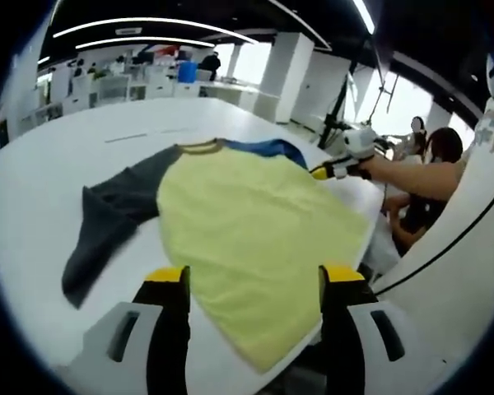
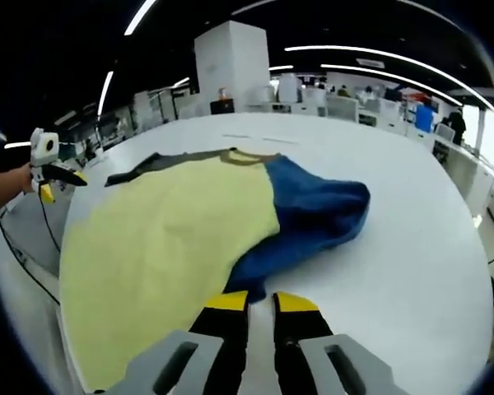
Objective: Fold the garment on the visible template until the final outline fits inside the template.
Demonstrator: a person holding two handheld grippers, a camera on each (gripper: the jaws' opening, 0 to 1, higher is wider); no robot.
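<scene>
A yellow T-shirt (image 1: pixel 255 222) lies spread flat on the white table (image 1: pixel 82 156), with a dark grey sleeve (image 1: pixel 107 222) out to one side and a blue sleeve (image 2: pixel 313 210) bunched up on the other. My left gripper (image 1: pixel 255 278) is open, its jaws wide apart just above the shirt's hem at the table's edge. My right gripper (image 2: pixel 261 303) is shut, its tips right at the edge of the blue sleeve with bare table between them. The right gripper (image 1: pixel 346 163) also shows beside the blue sleeve (image 1: pixel 267 148). The left gripper (image 2: pixel 48 169) hangs off the table's edge.
The shirt (image 2: pixel 165 239) lies near one edge of the table (image 2: pixel 412 247). Faint short lines (image 1: pixel 140 136) mark the table beyond the collar. A person's arm (image 1: pixel 412 177) reaches in from the right. Desks and a white pillar (image 2: pixel 230 62) stand far behind.
</scene>
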